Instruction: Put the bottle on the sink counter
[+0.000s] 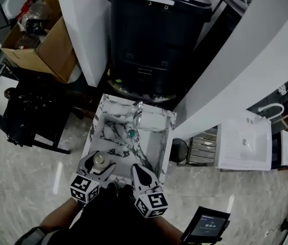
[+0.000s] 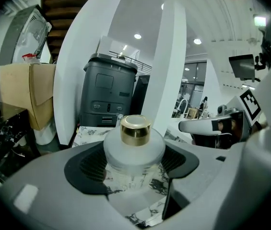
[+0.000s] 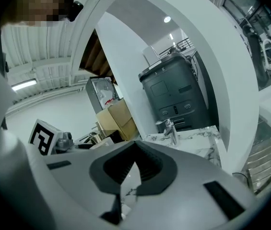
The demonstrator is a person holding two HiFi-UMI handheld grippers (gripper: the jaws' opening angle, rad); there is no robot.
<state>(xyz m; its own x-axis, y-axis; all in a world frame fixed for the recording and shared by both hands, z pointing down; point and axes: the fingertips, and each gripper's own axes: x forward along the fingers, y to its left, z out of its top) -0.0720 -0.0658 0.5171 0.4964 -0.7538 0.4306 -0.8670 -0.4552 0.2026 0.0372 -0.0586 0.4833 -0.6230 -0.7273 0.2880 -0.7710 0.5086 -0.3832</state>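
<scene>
Bottle [image 2: 135, 145], frosted w/ gold cap, stands upright between the left gripper [image 2: 134, 169] pads, which press its sides at 9 and 3 o'clock, so the gripper is clamped on it. Head view: bottle is over the marble bench [image 1: 95, 131] at the near-left corner, approx 7 o'clock from the basin [image 1: 154, 142]. Base possibly touches the marble; hard to tell. Right gripper [image 3: 124, 176] is closed w/ nothing in it, just beside the left one at its 3 o'clock. Faucet [image 1: 137, 112] at basin's 12 o'clock, black bin [image 1: 154, 40] beyond.
</scene>
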